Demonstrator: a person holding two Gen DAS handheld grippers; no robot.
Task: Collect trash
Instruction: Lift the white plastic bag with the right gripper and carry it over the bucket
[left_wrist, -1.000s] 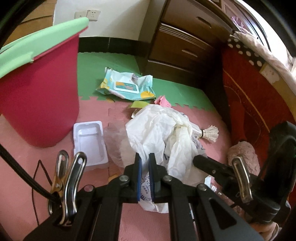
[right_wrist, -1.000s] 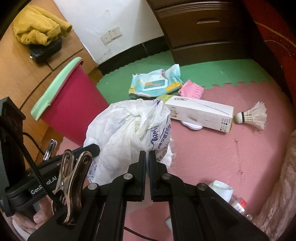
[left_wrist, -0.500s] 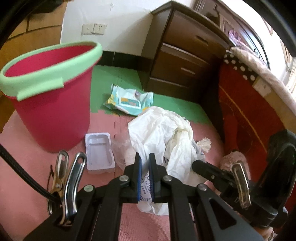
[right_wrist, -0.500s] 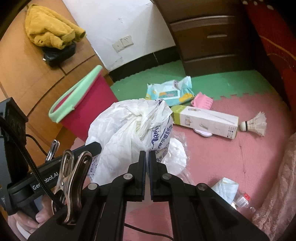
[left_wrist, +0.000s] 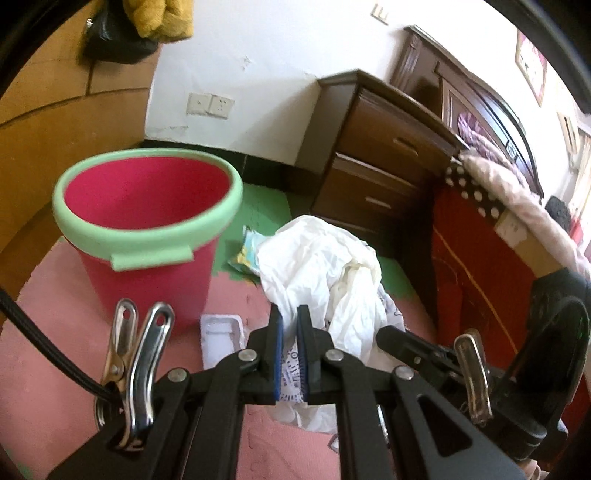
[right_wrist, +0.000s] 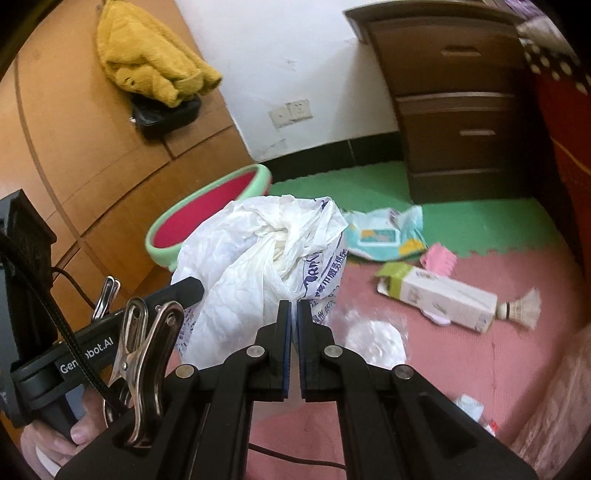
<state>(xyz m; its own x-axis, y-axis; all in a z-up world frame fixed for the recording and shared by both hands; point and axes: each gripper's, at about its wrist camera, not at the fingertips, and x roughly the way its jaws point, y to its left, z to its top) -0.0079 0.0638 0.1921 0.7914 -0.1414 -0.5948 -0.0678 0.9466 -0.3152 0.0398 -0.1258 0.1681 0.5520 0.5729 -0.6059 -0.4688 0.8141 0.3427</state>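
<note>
Far left, a red bucket (left_wrist: 147, 236) w/ mint-green rim stands upright on the pink foam floor mat (left_wrist: 48, 332); what shows of its inside is bare red wall, bottom not visible. Just right of its base lies a small white plastic tray (left_wrist: 221, 341), empty. Centre: the left claw (left_wrist: 290, 350) is clamped tight on the printed lower edge of a crumpled white plastic bag (left_wrist: 317, 266), which is lifted off the mat, beside the bucket and about level w/ its rim. In the right wrist view the right claw (right_wrist: 294, 347) is likewise pinched closed on the same bag's bottom edge, so both claws carry it; the bag's mouth is bunched, contents can't be told. Behind the bag, a wet-wipes pack (right_wrist: 384, 236) lies on the green mat section (right_wrist: 480, 221). Further right on the pink mat: a pink scrap (right_wrist: 439, 260), a white carton (right_wrist: 439, 295) w/ green open flap, lying flat, a shuttlecock (right_wrist: 521, 308) touching its end, and a clear crumpled wrapper (right_wrist: 373, 336) nearer. Room: wood wardrobe at left w/ yellow cloth (right_wrist: 147, 62) on top of a black bag, white wall w/ sockets, dark brown nightstand (right_wrist: 454, 103), red bed side at far right.
</note>
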